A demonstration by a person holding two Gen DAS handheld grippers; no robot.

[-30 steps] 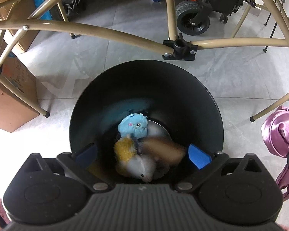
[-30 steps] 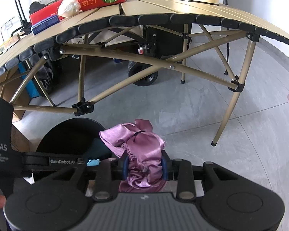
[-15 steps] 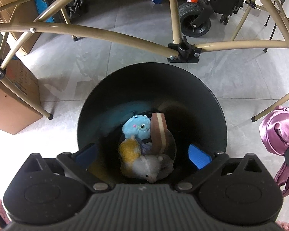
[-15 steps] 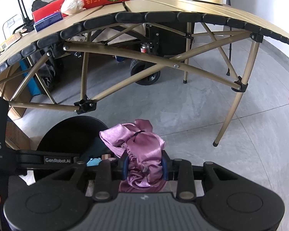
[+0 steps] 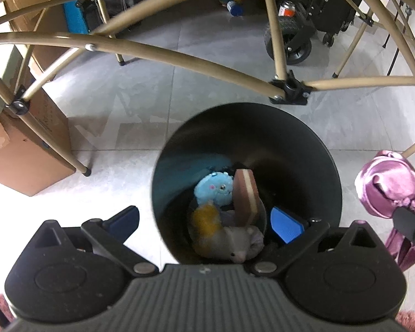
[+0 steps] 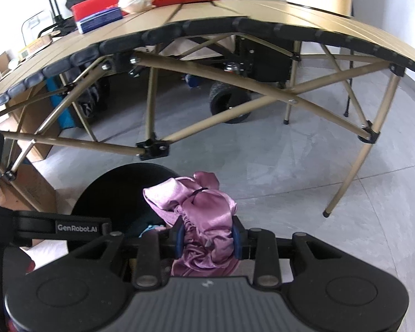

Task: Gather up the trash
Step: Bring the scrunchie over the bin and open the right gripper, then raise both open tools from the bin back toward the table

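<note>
Holding the pink satin cloth (image 6: pixel 204 221) pinched in my right gripper (image 6: pixel 207 239), I see the black bin (image 6: pixel 119 191) just to its left; my left gripper (image 5: pixel 204 221) hangs wide open, empty, over the rim.

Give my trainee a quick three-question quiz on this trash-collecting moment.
1. True or false: the right gripper is shut on the pink satin cloth.
2. What stands upright inside the black bin: A) a can, B) a brown and cream striped block, C) a bottle?
3. Are the left gripper fingers holding anything?

Key: 1 true; 2 B; 3 no, they are open and empty.
</note>
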